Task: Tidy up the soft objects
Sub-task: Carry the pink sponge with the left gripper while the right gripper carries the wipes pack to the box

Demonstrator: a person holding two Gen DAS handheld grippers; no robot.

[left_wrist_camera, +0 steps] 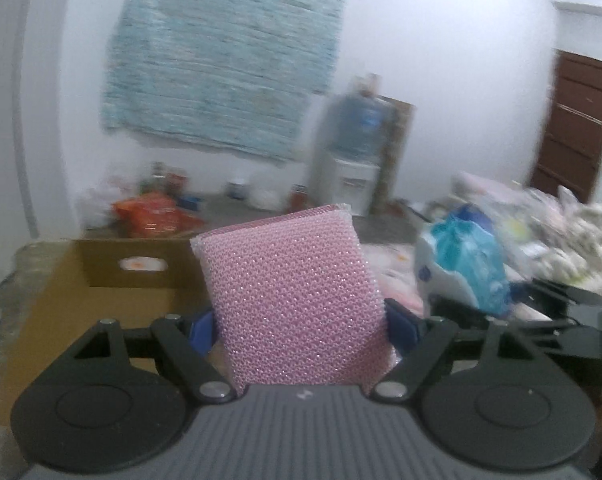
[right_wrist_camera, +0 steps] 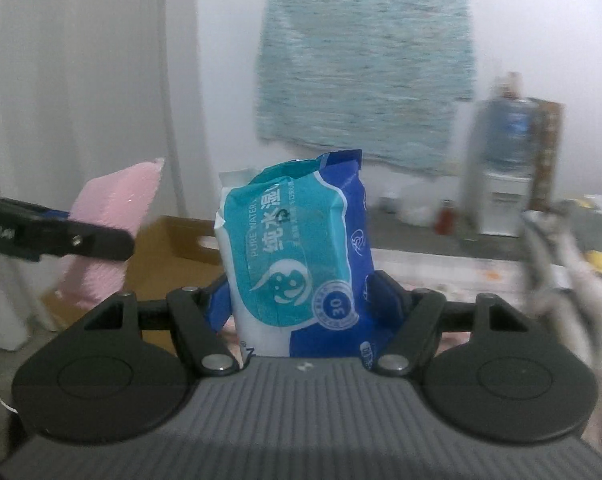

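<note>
Pink mesh sponge (left_wrist_camera: 289,300) upright, above the cardboard box (left_wrist_camera: 101,276); left gripper (left_wrist_camera: 301,326) clamped on it; right gripper (right_wrist_camera: 301,306) clamped on blue-teal wipes pack (right_wrist_camera: 297,256), right of the box.

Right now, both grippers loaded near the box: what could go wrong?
1. The left gripper clamps the pink sponge only at its lower part; it stands tilted and may slip or twist.
2. The right gripper squeezes the wet wipes pack, which looks slick.
3. Both loads sit close, so a clash over the cardboard box is possible.
</note>
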